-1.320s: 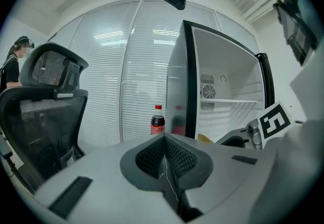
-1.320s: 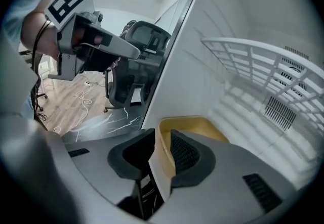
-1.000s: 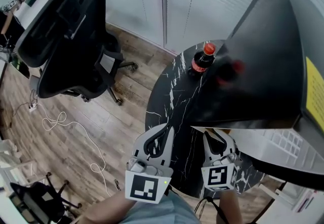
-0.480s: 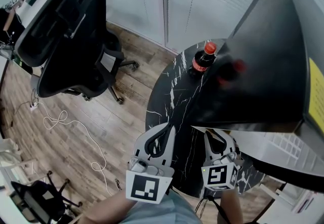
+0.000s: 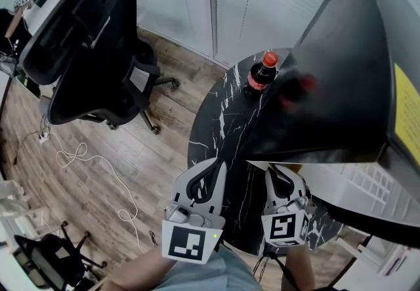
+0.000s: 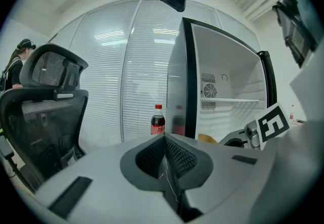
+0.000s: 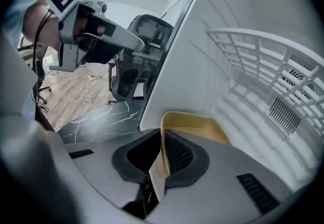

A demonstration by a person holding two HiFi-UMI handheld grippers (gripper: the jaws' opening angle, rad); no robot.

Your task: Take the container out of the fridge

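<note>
Your right gripper (image 7: 163,143) has just been closing its jaws on the near rim of the container (image 7: 202,128), a shallow, pale-yellow tub low inside the white fridge (image 7: 238,81). The pinch looks firm. Your left gripper (image 6: 165,141) is closed on nothing.

Your head camera looks steeply down from above, with the left gripper (image 5: 220,165) and right gripper (image 5: 270,170) at 6 o'clock and the fridge (image 5: 341,86) at 3. Your left gripper view faces nearly level and shares the cola bottle (image 5: 262,75) with it. Your right gripper view tilts down into the fridge, close against the yellow container (image 7: 195,122). All three views catch the office chair (image 7: 147,28).
</note>
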